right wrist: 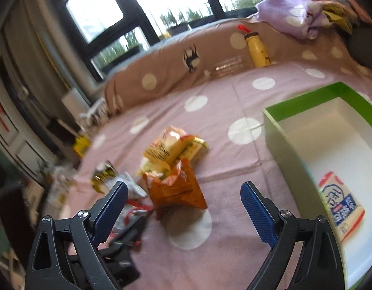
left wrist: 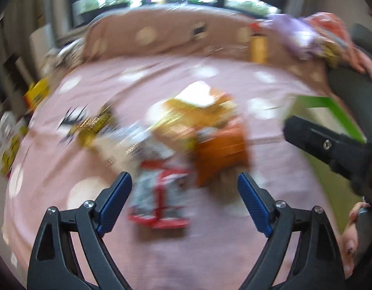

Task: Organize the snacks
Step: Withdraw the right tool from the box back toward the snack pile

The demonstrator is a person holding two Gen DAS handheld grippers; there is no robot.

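While both grippers' jaws gape empty, snack pile (right wrist: 174, 159) mid-bed, green box (right wrist: 294, 159) right, bare sheet between.

A white snack packet (right wrist: 340, 207) lying in the green box (right wrist: 304, 101) carries large blue Chinese characters beside a red-and-blue label; the wording is too distorted to read with confidence. Print on the yellow packet (right wrist: 161, 151) in the pile is blurred, possibly dark lettering.
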